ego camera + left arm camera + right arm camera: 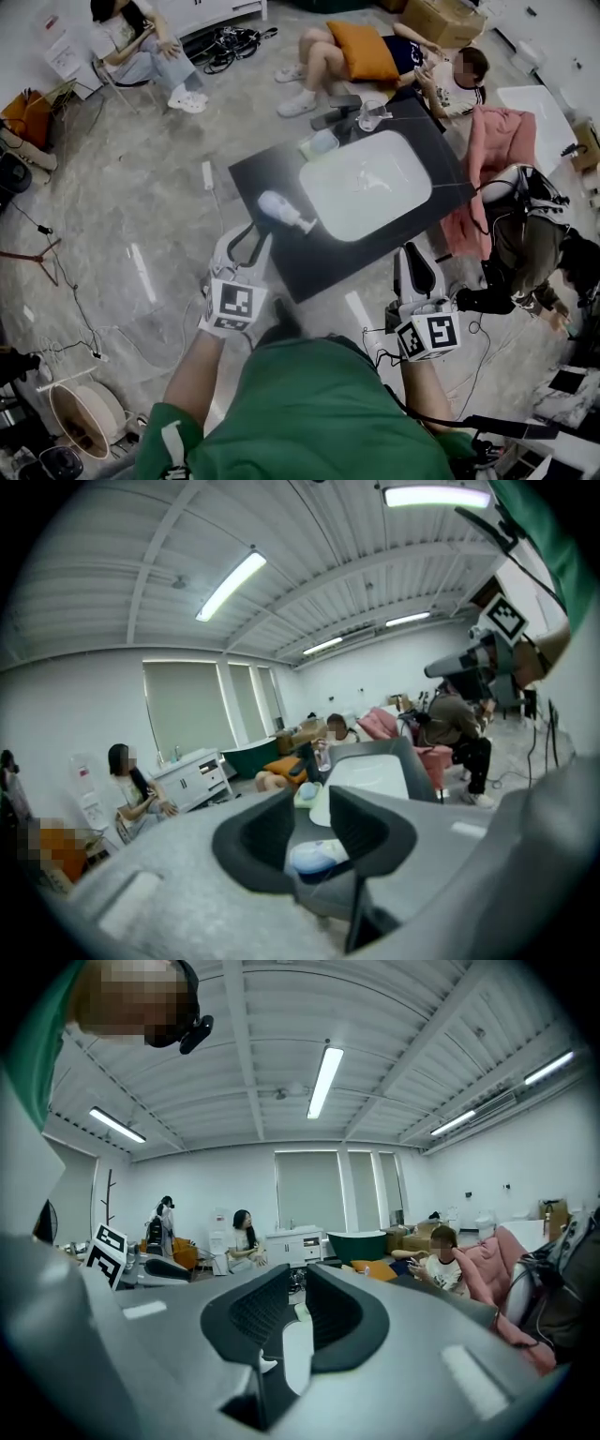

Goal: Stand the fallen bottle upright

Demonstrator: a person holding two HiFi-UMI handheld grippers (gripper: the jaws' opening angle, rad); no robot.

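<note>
The fallen bottle (pixel 281 211), white with a pale blue body, lies on its side near the left corner of the dark table (pixel 267 169). My left gripper (pixel 255 234) hovers just short of it, pointing at it with jaws open. In the left gripper view, the bottle (pixel 317 856) shows low in the gap of the left gripper (pixel 312 803), beyond the tips and untouched. My right gripper (pixel 413 251) hangs off the table's near right edge. In its own view the right gripper (pixel 299 1283) has a narrow gap with nothing in it.
A large white oval tray (pixel 314 183) fills the table's middle. A pale green item (pixel 319 143), a clear cup (pixel 368 117) and a dark object (pixel 337 103) sit at the far end. People sit on the floor beyond (pixel 150 47) (pixel 394 56) and at the right (pixel 525 244). Cables cross the floor.
</note>
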